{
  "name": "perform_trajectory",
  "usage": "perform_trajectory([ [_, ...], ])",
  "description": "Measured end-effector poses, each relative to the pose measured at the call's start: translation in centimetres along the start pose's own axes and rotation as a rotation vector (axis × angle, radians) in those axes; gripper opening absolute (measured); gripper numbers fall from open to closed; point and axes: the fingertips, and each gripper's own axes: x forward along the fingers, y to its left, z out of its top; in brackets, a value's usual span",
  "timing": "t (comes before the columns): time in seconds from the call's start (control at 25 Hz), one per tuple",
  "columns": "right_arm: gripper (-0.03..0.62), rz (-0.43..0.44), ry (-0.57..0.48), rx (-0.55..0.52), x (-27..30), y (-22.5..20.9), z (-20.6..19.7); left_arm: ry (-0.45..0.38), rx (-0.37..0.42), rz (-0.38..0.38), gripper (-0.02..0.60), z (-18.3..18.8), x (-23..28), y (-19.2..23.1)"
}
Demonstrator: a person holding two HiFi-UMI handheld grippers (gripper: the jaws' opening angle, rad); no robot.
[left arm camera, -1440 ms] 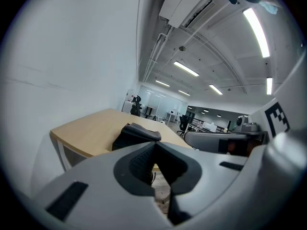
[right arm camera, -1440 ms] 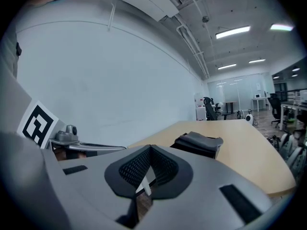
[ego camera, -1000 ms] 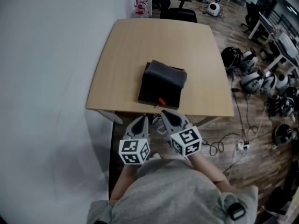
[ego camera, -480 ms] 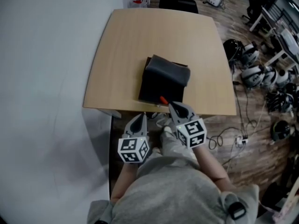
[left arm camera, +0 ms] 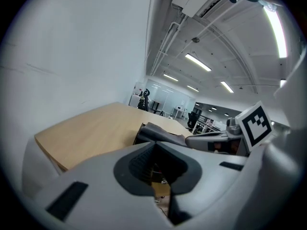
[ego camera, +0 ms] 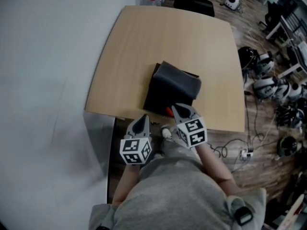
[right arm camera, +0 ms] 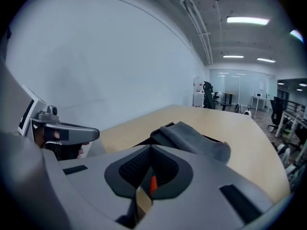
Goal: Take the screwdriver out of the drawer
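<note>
A black drawer-like case (ego camera: pixel 170 92) with a grey flap lies near the front of the wooden table (ego camera: pixel 144 47). The screwdriver's orange handle (ego camera: pixel 169 111) pokes out at the case's near edge. My right gripper (ego camera: pixel 178 108) is shut and empty, its tips just right of that handle. In the right gripper view the orange handle (right arm camera: pixel 153 185) shows through the jaw cutout, below the case (right arm camera: pixel 192 140). My left gripper (ego camera: pixel 142 119) is shut and empty, at the table's front edge, left of the case. The left gripper view shows the case (left arm camera: pixel 160 134) ahead.
A white wall (ego camera: pixel 48 80) runs along the table's left side. An office chair (ego camera: pixel 194 4) stands behind the table. Helmets and gear (ego camera: pixel 268 80) and cables (ego camera: pixel 240 147) lie on the wooden floor at the right. The person's grey sleeves fill the bottom of the head view.
Both grippers have moved forward and down toward the table's front edge. The right one has reached the case's near edge beside the orange handle. Both stayed shut.
</note>
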Motion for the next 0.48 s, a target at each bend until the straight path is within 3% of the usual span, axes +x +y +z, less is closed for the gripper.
perform_trajectory([
  [0.48, 0.000, 0.133, 0.291, -0.061, 7.0, -0.1, -4.5, -0.001, -0.025, 0.059, 0.000, 1.4, 3.0, 1.4],
])
